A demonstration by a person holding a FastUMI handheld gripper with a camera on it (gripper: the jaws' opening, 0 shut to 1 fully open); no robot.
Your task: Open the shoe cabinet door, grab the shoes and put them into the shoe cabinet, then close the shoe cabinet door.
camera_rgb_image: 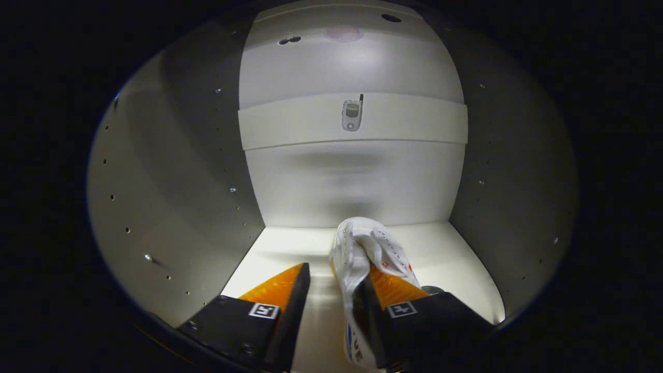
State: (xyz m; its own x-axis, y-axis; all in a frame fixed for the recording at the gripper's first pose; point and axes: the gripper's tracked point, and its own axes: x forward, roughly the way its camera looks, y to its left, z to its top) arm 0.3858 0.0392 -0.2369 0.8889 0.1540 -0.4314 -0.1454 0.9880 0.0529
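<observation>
I am looking into the white shoe cabinet [290, 248] from just inside its opening. A white lace-up shoe [362, 241] lies on the cabinet floor, its toe pointing at the back wall. My gripper [336, 269] is open. The right finger [393, 290] lies against the shoe, seemingly inside its opening, and the shoe's side wraps over that finger's inner face. The left finger [282, 287] stands apart from the shoe, with bare floor showing in the gap. The heel end of the shoe is hidden low down by the right finger.
The back wall [352, 181] is close beyond the shoe. A white cross rail [290, 127] with a small metal fitting [351, 115] runs across it higher up. The side walls [181, 181] carry rows of small holes. Floor room lies left of the shoe.
</observation>
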